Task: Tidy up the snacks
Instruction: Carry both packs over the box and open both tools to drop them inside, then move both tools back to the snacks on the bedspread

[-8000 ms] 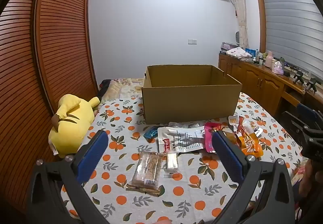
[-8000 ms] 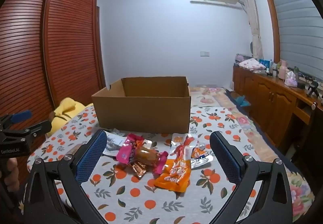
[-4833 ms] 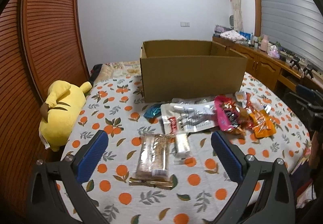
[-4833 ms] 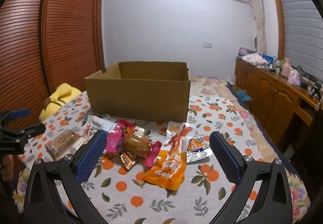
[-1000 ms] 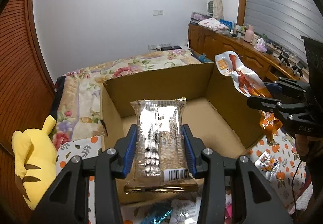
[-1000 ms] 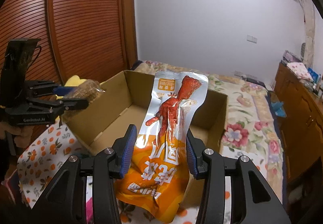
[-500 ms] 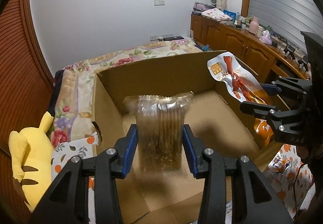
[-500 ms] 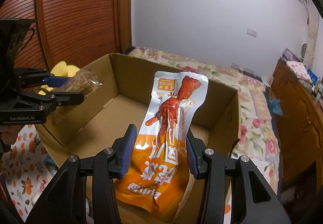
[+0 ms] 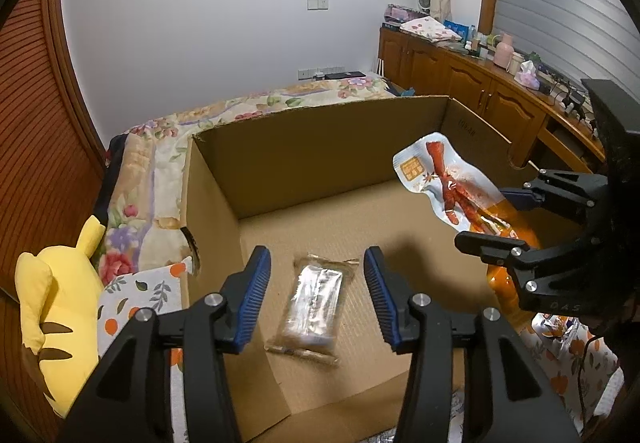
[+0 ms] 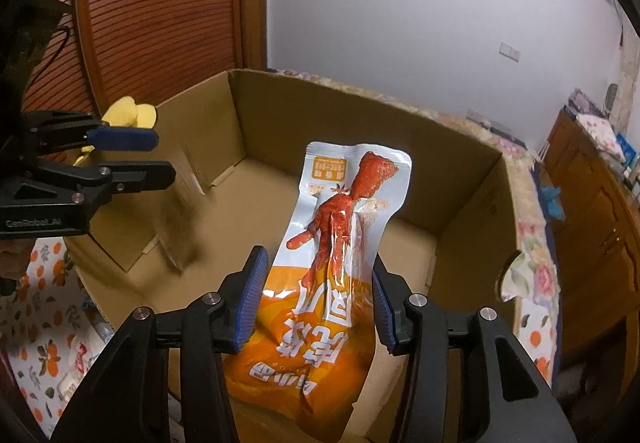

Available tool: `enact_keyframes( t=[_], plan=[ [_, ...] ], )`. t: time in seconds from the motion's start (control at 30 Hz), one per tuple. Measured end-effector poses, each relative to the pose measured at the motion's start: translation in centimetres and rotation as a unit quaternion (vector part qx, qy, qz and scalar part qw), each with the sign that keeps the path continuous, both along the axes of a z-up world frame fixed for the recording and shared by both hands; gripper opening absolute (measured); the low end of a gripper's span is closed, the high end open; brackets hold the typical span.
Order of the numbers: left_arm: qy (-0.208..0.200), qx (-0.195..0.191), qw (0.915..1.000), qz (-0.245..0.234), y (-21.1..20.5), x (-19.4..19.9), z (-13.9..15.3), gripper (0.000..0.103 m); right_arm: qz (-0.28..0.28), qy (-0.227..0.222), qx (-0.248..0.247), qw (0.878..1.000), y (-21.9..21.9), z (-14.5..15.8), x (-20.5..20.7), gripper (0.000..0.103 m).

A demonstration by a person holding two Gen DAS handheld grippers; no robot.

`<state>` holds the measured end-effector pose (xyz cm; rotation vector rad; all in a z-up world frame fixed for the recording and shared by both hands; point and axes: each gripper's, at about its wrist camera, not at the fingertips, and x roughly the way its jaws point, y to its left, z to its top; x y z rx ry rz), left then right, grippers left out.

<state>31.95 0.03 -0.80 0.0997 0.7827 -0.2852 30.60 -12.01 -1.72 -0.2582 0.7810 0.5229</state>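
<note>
Our left gripper (image 9: 316, 299) hangs over the near left part of the cardboard box (image 9: 320, 131), its jaws opening with nothing between them. In its own view the clear-wrapped grain bar (image 9: 314, 307) lies flat on the box floor just below; in the right wrist view it is only a brown blur under that gripper, so we cannot tell whether it has fully settled.

Our right gripper (image 10: 316, 299) has the orange-and-white chicken-foot pouch (image 10: 336, 283) between its blue pads, over the box's right half. Its jaws are opening too, and the pouch appears to touch both pads yet.

To finish this step well, we judge it best to keep both grippers inside the box walls, let the right jaws part fully so the pouch slides off flat beside the bar and not on it, then lift straight up so no pad drags a wrapper out.

Readable writing is scarce: "CenRobot.AI" on the left gripper body (image 10: 44, 221) as the right camera sees it. The pouch carries large white Chinese characters, upside down to us, which we cannot read surely. More packets lie on the orange-print worktop (image 9: 576, 359) outside the box.
</note>
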Motion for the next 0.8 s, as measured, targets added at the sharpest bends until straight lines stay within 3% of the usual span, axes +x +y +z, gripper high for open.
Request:
enact_keyframes(
  t=[0.23,0.47,0.53,0.8],
  plan=[
    [-0.016,-0.009,0.9998,-0.002,0.3,-2.4,1.1,0.054,-0.009,-0.011,0.017,1.000,-0.7,1.2,-1.0,0.062],
    [-0.041,-0.023,0.9987,-0.016,0.2,-7.0,2.8,0.063,-0.021,-0.037,0.058,0.997,-3.1,4.3,-5.4,0.063],
    [-0.046,-0.031,0.9983,-0.019,0.2,-8.2,3.0,0.070,-0.025,-0.045,0.065,0.997,-4.2,5.0,-6.8,0.063],
    [-0.040,-0.048,0.9975,-0.033,-0.8,-12.7,1.5,0.073,-0.057,-0.036,0.072,0.995,-8.2,3.9,-11.9,0.064]
  ],
)
